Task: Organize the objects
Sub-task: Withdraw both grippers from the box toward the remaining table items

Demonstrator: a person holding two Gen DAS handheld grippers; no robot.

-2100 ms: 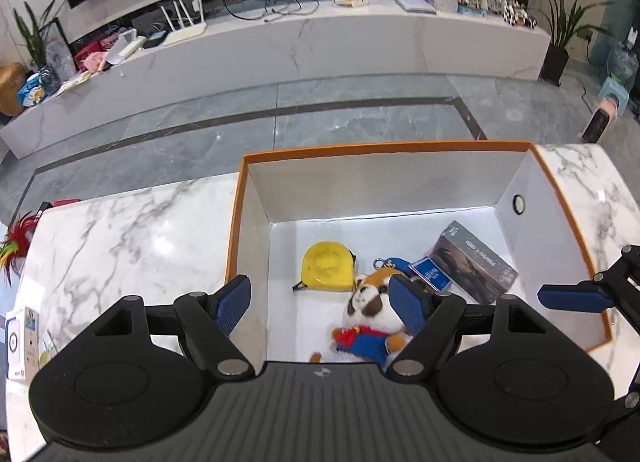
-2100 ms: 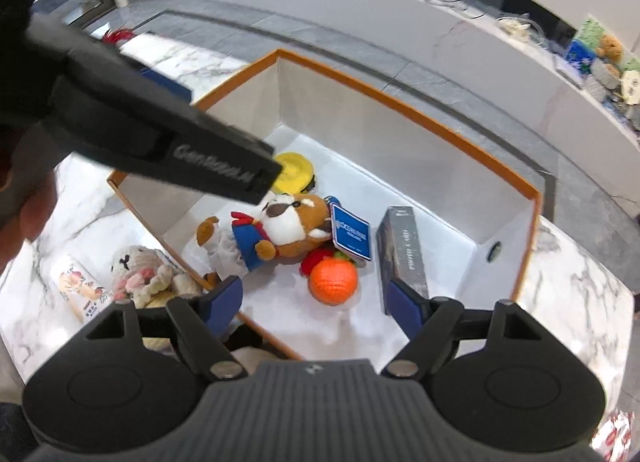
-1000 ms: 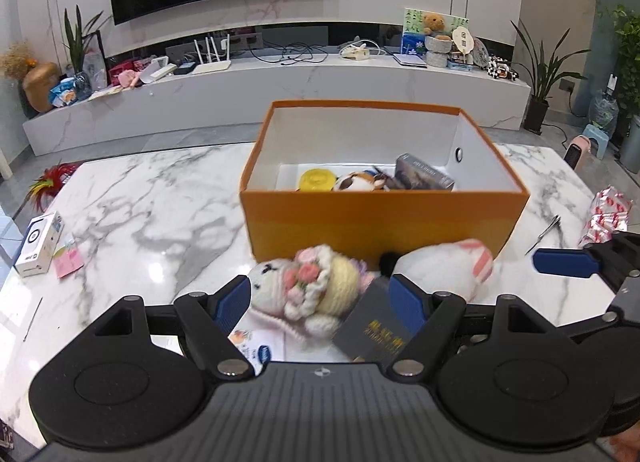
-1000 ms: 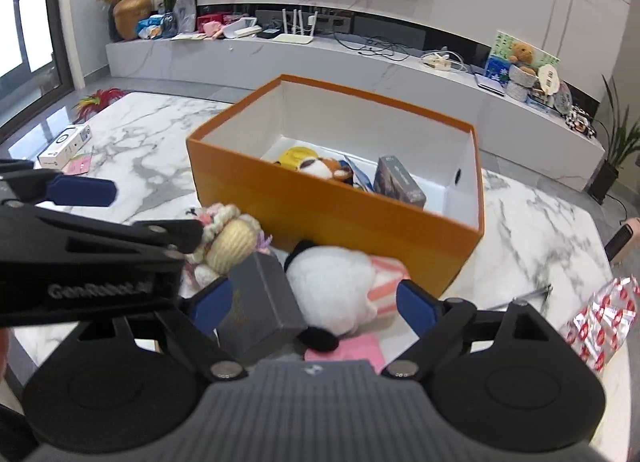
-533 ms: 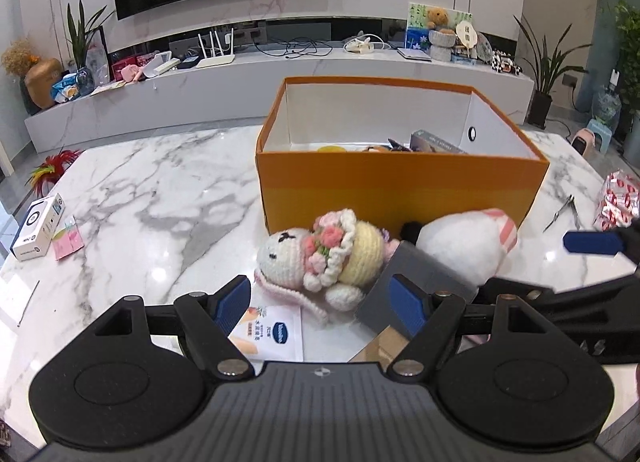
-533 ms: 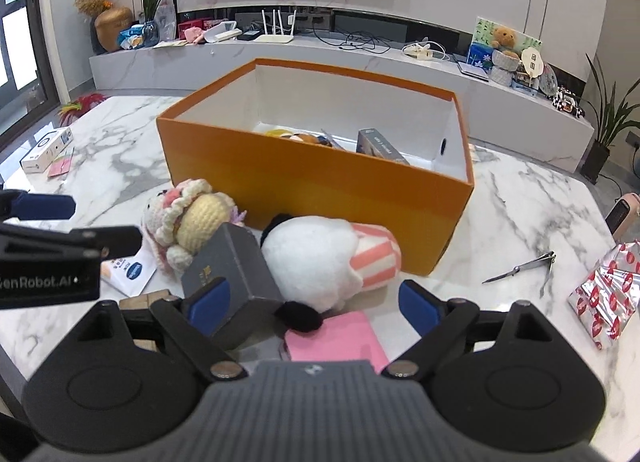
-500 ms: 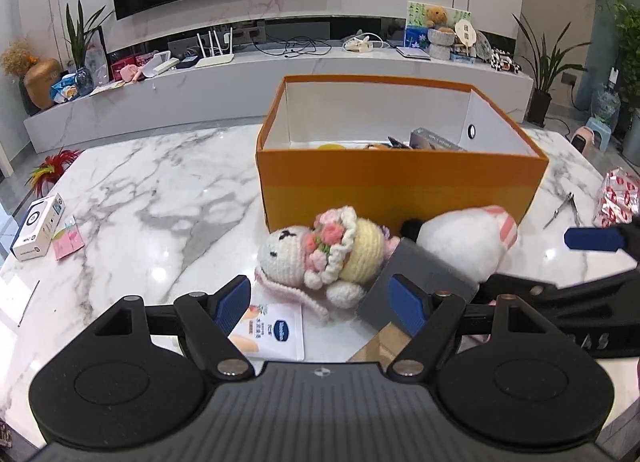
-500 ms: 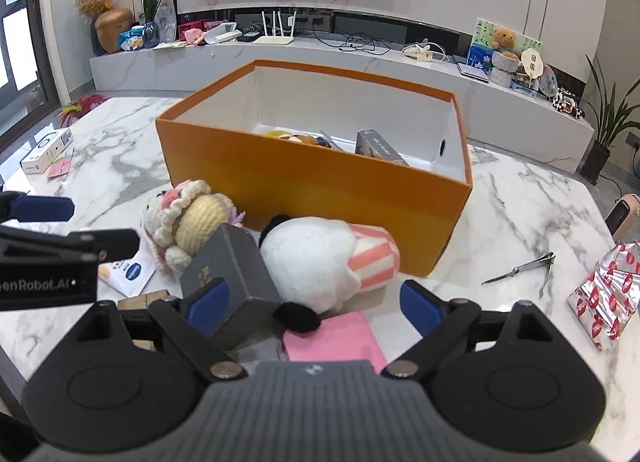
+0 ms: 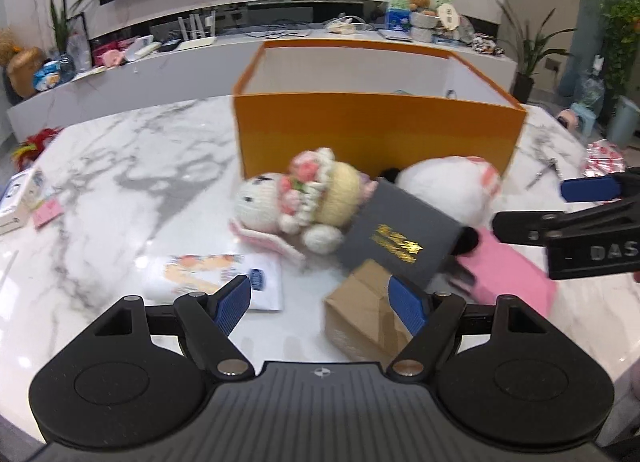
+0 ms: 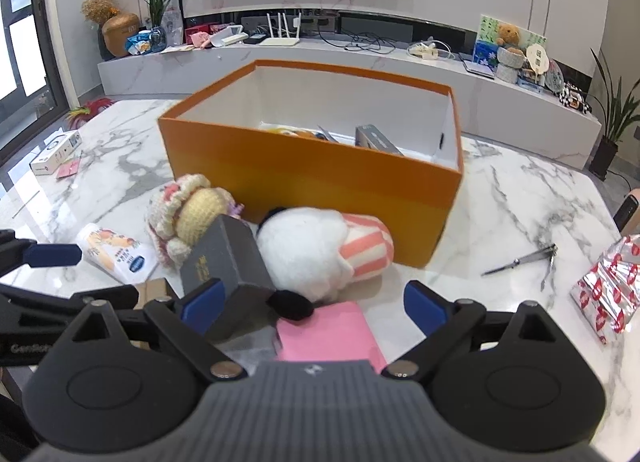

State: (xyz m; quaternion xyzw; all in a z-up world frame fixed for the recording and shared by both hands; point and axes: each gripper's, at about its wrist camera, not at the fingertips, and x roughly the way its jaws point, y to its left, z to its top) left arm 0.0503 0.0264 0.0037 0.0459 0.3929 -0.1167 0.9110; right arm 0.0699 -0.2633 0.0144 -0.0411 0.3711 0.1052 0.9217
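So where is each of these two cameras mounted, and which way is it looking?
Left wrist view: sits on the left tool, looking forward and down at the crochet doll and dark grey box; its own open blue fingers show.
Right wrist view: sits on the right tool, facing the white plush and pink pad; open fingers show.
Shared: the orange box, both toys, and each other's tool.
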